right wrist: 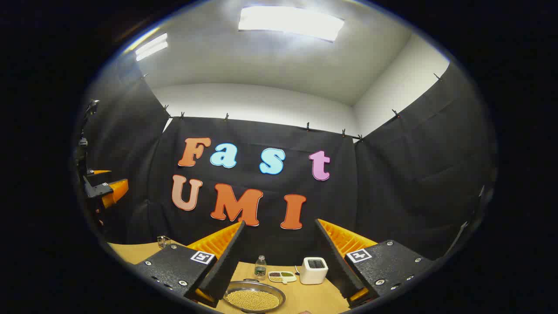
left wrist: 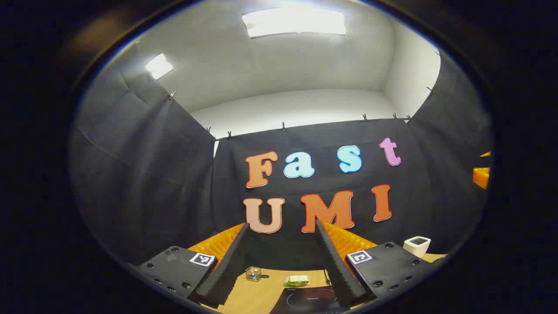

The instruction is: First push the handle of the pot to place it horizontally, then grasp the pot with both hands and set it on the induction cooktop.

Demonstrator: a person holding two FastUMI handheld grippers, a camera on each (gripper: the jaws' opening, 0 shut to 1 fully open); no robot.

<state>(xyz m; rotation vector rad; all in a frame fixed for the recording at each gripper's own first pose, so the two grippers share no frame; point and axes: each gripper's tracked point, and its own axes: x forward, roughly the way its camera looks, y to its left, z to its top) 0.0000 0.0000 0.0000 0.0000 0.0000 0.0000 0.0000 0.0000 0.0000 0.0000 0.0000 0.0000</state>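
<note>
Fingers spread on both the left gripper (left wrist: pixel 282 261) and right gripper (right wrist: pixel 279 261), nothing held, above the induction cooktop (left wrist: pixel 307 300) and pot (right wrist: pixel 254 297).

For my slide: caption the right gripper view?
Open tool held above a pan of beans, bottle and white appliance behind.

Left gripper view: induction cooktop (left wrist: pixel 310 301) is seen at the near table (left wrist: pixel 257 296) edge, between the fingers. Behind it a small clear container (left wrist: pixel 253 273) sits left and a flat packet (left wrist: pixel 297 280) right, both before the back wall. A small boxy device (left wrist: pixel 417 246) is placed far right.

Right gripper view: pan of beans (right wrist: pixel 254 298) is nearest. Behind it, left to right, are set a bottle (right wrist: pixel 260 267), a divided dish (right wrist: pixel 281 276) and the boxy device. A clear container (right wrist: pixel 164 241) is seen far left on the table.
</note>
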